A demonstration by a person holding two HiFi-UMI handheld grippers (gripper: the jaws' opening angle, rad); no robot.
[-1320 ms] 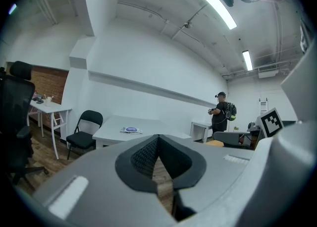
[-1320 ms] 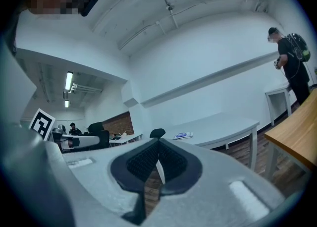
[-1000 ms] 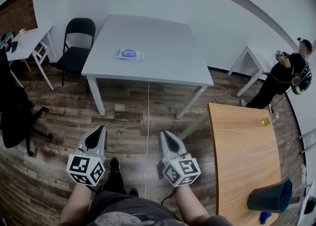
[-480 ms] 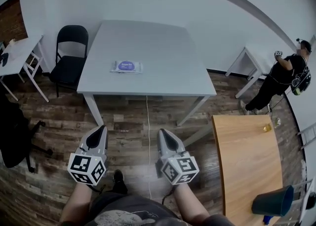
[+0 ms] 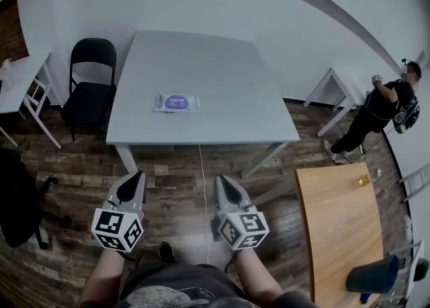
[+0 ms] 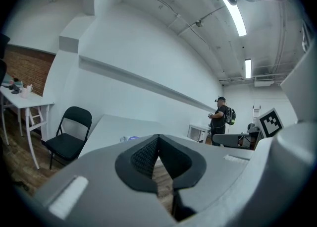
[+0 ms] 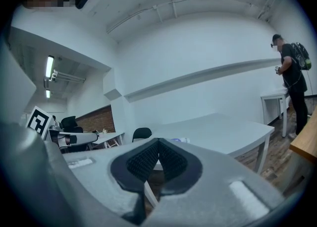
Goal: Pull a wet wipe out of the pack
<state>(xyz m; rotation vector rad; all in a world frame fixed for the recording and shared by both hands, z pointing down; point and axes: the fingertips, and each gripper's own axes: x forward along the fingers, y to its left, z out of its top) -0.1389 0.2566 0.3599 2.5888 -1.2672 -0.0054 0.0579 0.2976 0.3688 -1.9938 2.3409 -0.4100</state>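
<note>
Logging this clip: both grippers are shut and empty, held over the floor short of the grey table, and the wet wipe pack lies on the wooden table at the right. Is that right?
One detail is off: the wet wipe pack lies on the grey table, not the wooden one, as the head view shows. The left gripper and right gripper are indeed shut, empty and over the floor.

No text can be read anywhere. The pack [image 5: 176, 103] on the surface [image 5: 222, 78] bears a round purple label with pale print on it, too small to make out. The cubes on the left hand-held gripper [image 5: 138, 176] and the right hand-held gripper [image 5: 220, 180] show only black-and-white square markers, with no letters or numbers.
</note>
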